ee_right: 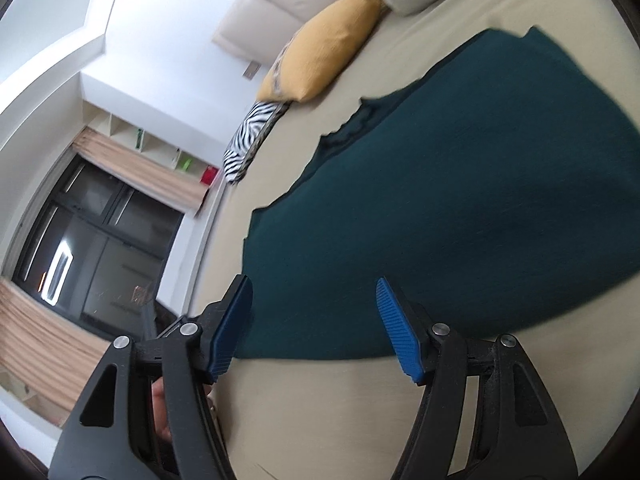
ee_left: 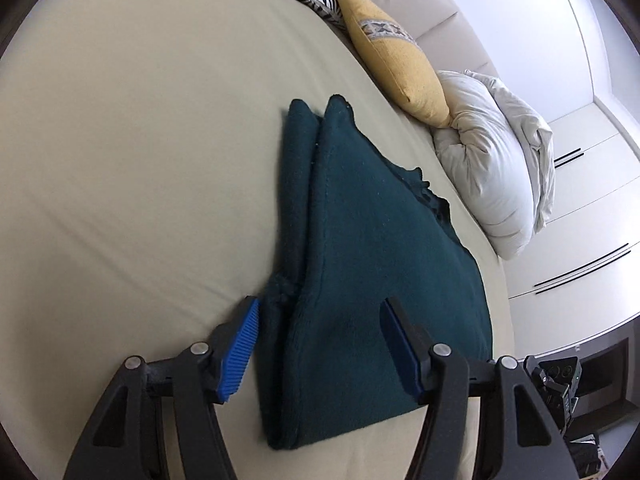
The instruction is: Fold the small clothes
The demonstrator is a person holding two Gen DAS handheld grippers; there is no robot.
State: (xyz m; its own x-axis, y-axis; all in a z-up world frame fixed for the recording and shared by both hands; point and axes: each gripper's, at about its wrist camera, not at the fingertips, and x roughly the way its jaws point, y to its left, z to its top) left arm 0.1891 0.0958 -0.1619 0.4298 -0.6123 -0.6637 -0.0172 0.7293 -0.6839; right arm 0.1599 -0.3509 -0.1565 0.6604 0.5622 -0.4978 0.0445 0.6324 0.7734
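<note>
teal garment (ee_left: 360, 240) lying folded on the beige bed (ee_left: 120, 160) | I am seeing its layered edges only in left view | left gripper (ee_left: 320, 344), right gripper (ee_right: 316, 324) both hovering released | window (ee_right: 88, 240) showing only in right view

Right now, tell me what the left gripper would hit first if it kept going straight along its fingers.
Most likely the folded dark green garment: the open left gripper points down at it on the beige bed sheet, nothing between the blue pads. Depth is hard to judge through the fisheye.
</note>
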